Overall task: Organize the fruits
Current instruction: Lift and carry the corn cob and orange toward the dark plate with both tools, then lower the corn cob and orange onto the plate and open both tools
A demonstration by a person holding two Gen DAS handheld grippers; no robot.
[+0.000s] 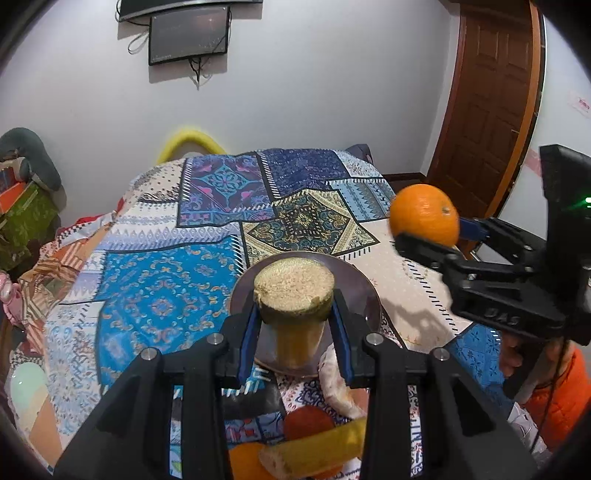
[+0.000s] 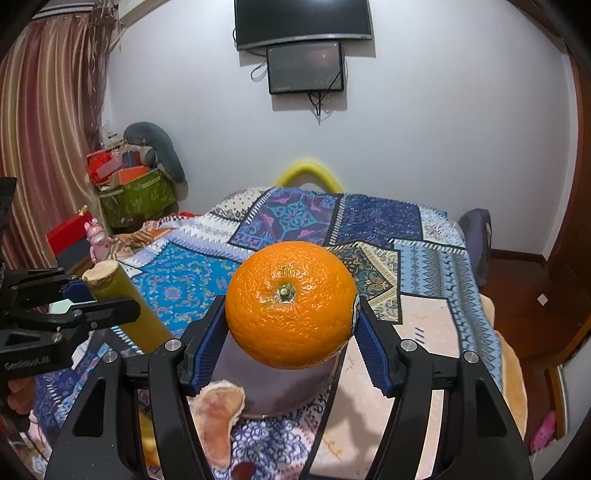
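Patchwork cloth (image 1: 155, 280): I see it covering the table. Plate (image 1: 364, 295): on it. Sugarcane piece (image 1: 295, 295): clamped in my left gripper (image 1: 295, 328) above the plate. Orange (image 2: 291, 304): clamped in my right gripper (image 2: 291, 347) (stem facing camera).

A home bedroom: patchwork quilt (image 2: 369, 236), wall-mounted TV (image 2: 303, 22), striped curtains (image 2: 48, 110).

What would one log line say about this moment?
left claw: shut on sugarcane piece | right claw: shut on orange | plate: below, empty
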